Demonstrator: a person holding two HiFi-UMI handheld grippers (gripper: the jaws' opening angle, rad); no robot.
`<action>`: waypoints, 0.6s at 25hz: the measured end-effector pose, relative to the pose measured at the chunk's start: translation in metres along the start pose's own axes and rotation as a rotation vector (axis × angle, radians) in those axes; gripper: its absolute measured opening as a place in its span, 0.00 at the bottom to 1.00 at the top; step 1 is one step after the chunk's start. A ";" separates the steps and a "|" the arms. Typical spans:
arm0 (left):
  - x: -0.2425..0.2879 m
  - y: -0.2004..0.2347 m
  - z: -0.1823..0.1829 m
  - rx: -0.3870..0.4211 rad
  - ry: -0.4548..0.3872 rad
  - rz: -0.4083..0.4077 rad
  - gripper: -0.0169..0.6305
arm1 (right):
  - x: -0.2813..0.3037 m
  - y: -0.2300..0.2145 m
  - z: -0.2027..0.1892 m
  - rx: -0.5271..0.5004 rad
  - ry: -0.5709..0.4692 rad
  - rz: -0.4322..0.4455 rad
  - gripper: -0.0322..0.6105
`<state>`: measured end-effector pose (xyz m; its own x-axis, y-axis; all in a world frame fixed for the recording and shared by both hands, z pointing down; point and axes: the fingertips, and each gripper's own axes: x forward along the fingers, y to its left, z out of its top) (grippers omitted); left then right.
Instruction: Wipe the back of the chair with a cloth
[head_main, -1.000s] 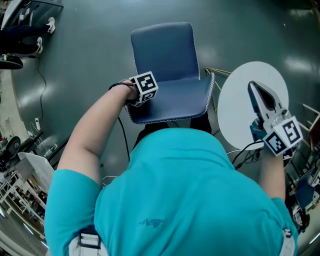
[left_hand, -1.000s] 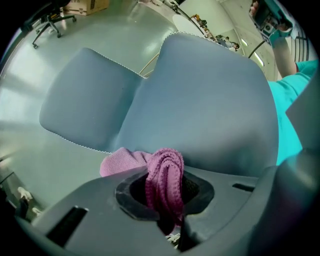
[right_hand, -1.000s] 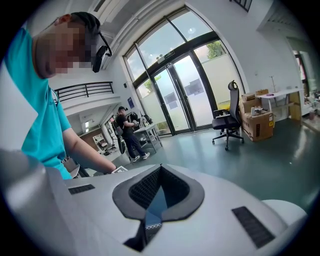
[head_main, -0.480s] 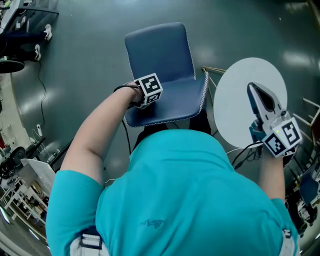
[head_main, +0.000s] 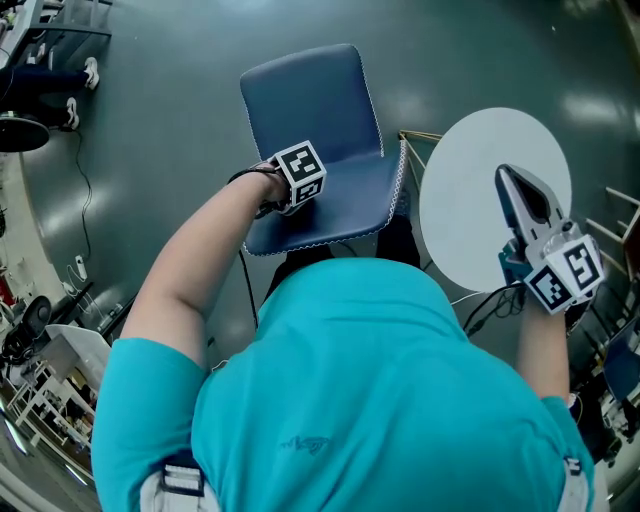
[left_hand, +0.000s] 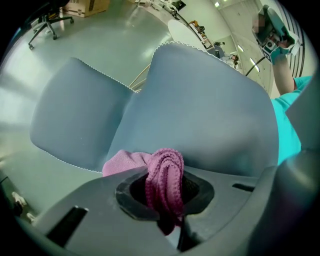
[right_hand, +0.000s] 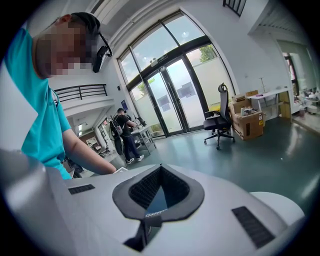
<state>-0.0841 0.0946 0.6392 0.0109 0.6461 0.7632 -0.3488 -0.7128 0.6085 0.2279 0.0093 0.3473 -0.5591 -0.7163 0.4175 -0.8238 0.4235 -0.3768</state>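
From the head view, I stand at the blue chair (head_main: 320, 100) with my left gripper (head_main: 298, 178) low at the left edge of the panel nearest me, which I take to be the back, so the wipe can start from that side; my right gripper (head_main: 508, 178) hangs well apart over the round white table (head_main: 470, 180), out of the way, since this job needs one tool only; in the left gripper view the jaws are closed tight on a bunched pink cloth (left_hand: 165, 170), with a loose fold spilling out to the left towards the chair's surface, and it looks to lie against the padding or just beside it, I cannot tell which; in the right gripper view the jaws meet at the tips with nothing between them, pointing off across the hall, idle.
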 end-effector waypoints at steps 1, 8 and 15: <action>-0.001 -0.003 0.004 -0.005 -0.010 -0.005 0.12 | -0.003 -0.001 0.000 0.001 -0.001 -0.002 0.04; -0.005 -0.013 0.033 -0.038 -0.078 -0.049 0.12 | -0.013 -0.007 -0.004 0.013 -0.008 -0.022 0.04; -0.005 -0.019 0.043 -0.048 -0.081 -0.054 0.12 | -0.028 -0.014 -0.006 0.018 -0.018 -0.036 0.04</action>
<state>-0.0370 0.0934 0.6331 0.1061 0.6575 0.7459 -0.3900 -0.6625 0.6395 0.2549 0.0264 0.3459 -0.5271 -0.7408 0.4164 -0.8416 0.3871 -0.3766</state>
